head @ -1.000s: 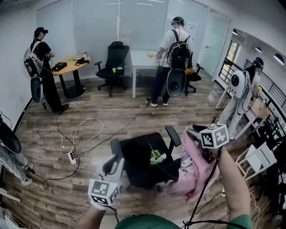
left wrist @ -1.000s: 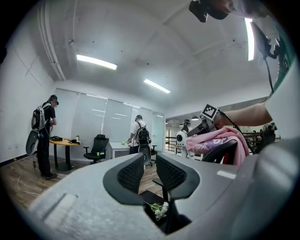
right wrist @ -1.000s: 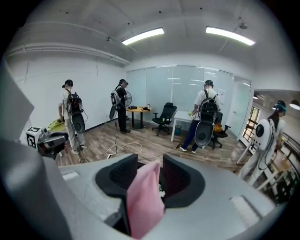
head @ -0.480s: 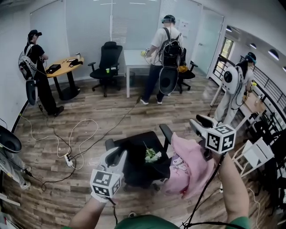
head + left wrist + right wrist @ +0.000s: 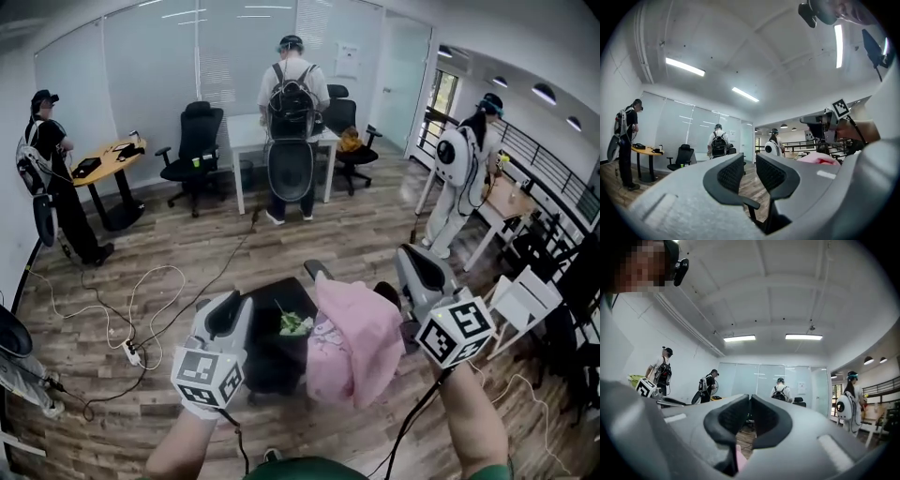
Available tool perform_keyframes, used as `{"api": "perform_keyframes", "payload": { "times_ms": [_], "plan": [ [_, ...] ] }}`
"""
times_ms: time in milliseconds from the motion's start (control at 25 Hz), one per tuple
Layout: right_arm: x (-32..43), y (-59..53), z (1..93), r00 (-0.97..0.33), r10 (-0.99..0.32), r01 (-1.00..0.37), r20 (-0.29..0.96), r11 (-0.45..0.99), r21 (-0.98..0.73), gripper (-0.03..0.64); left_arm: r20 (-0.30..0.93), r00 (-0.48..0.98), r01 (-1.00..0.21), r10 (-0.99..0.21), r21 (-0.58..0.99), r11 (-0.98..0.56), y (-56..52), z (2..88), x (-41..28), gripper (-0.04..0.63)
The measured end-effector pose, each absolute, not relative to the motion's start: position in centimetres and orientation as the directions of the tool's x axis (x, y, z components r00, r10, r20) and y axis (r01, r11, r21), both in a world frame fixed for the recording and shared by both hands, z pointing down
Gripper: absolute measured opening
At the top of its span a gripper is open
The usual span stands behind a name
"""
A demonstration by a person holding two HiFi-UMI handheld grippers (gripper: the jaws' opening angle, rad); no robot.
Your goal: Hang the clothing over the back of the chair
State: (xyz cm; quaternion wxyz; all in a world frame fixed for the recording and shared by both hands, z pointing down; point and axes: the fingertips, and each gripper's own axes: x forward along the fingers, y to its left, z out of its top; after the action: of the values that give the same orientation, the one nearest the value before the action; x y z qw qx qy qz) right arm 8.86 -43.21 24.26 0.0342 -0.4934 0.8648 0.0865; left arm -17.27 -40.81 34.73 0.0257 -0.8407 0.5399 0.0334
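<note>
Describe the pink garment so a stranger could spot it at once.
Start at the black swivel chair nearest the camera in the head view. Bunched at its right side, beside the right gripper, hangs the pink garment. It is the only pink, soft thing among black chairs.

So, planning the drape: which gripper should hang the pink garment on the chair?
Right gripper: its jaws just closed on the pink garment beside the chair; left gripper stands open, empty.
</note>
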Motion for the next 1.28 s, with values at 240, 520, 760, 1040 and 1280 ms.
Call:
{"api": "perform_keyframes", "payload": {
  "times_ms": [240,520,760,1040,1280],
  "plan": [
    [11.7,-37.9,23.8,-0.471,-0.858,-0.882,-0.205,0.461,0.098,0.020,-0.106,0.456,-0.889,-0.883,-0.026,-0.456,-38.7,32.9,-11.7,0.089],
    [12.8,-31.9,25.1,-0.488,-0.838,-0.871,-0.245,0.484,0.080,0.020,-0.128,0.465,-0.885,-0.876,-0.039,-0.464,-35.0,31.3,-7.5,0.087],
    [13.0,-28.6,26.2,-0.548,-0.800,-0.831,-0.243,0.555,0.045,0.018,-0.145,0.431,-0.902,-0.891,-0.053,-0.428,-31.3,30.5,-5.4,0.086],
    [15.6,-25.1,26.5,-0.514,-0.811,-0.856,-0.280,0.508,0.100,0.018,-0.154,0.392,-0.920,-0.907,-0.074,-0.385,-27.7,30.0,-3.2,0.086],
    [17.2,-23.1,27.7,-0.509,-0.813,-0.859,-0.282,0.499,0.112,0.018,-0.139,0.370,-0.929,-0.919,-0.080,-0.362,-24.8,30.9,-1.7,0.086]
  ]
}}
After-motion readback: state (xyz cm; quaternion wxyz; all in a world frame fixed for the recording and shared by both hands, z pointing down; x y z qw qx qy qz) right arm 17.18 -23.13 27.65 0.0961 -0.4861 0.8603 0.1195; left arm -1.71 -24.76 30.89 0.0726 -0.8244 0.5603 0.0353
